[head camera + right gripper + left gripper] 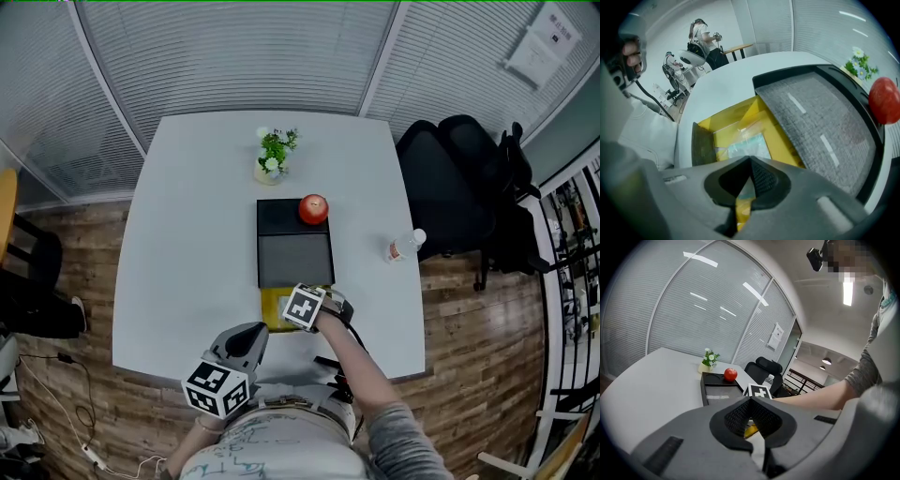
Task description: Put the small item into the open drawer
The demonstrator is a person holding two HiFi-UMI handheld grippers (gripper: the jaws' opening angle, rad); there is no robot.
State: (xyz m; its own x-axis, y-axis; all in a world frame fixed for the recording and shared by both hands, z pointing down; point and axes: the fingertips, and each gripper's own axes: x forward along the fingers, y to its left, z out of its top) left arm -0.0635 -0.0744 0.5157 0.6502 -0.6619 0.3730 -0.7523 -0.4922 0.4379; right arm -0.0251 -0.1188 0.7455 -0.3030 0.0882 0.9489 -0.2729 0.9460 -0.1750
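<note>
Over the open drawer (270, 305), the right gripper (750, 160) is held pointing steeply down, its jaws closed on nothing. Near the table (187, 234) edge, the left gripper (251, 336) is held almost level, jaws likewise together. Only in the right gripper view is the packet (745, 145) seen, lying inside the drawer.

A round red apple (313, 208) sat near the middle of the white square table (187, 234), with a small potted green plant with white flowers (275, 156) just beyond it. A clear plastic water bottle (406, 246) stood at the table's right edge, near a black office chair (459, 187).
</note>
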